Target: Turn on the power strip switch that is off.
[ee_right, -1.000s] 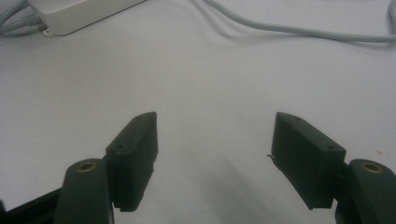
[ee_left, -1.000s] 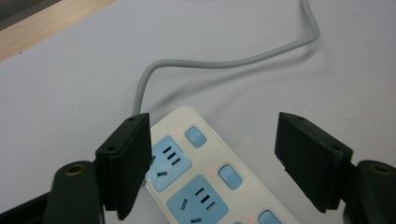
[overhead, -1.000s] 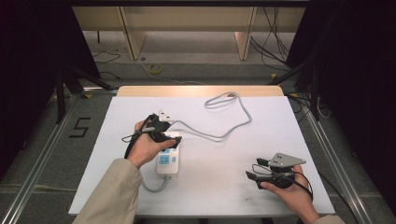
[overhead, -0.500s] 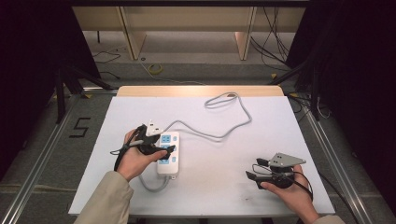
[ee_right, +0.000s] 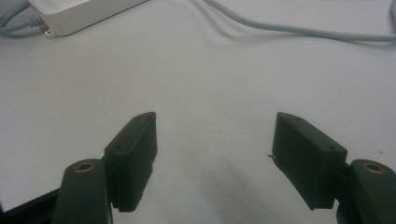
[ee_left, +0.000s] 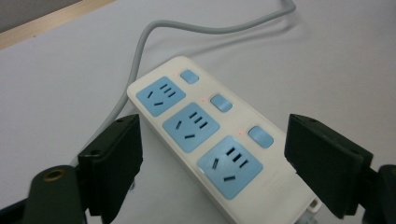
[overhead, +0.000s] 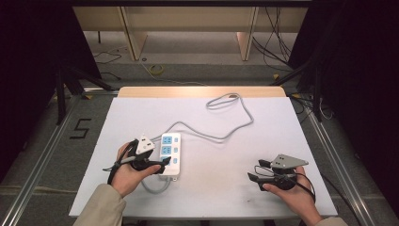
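Note:
A white power strip [overhead: 170, 153] with three blue sockets and three blue switches lies left of the table's middle. Its grey cable [overhead: 226, 136] runs off to the far edge. My left gripper [overhead: 160, 165] is at the strip's near end, coming in from the left. In the left gripper view the power strip [ee_left: 205, 135] lies between the pads of the left gripper [ee_left: 215, 125], untouched. These jaws have just been opening and stand open. My right gripper [overhead: 254, 170] rests open near the front right. In its own view the right gripper [ee_right: 215, 116] has bare table between its jaws.
The white table top [overhead: 211, 122] has a wooden strip [overhead: 202, 92] along its far edge. The cable [overhead: 230, 98] loops there. A "5" [overhead: 81, 128] is marked on the floor at the left. Shelf legs and loose wires stand behind the table.
My left hand has drawn back toward the near left and sunk, uncovering the strip's far sockets. Its jaws stand wider. The right hand and the strip have not moved.

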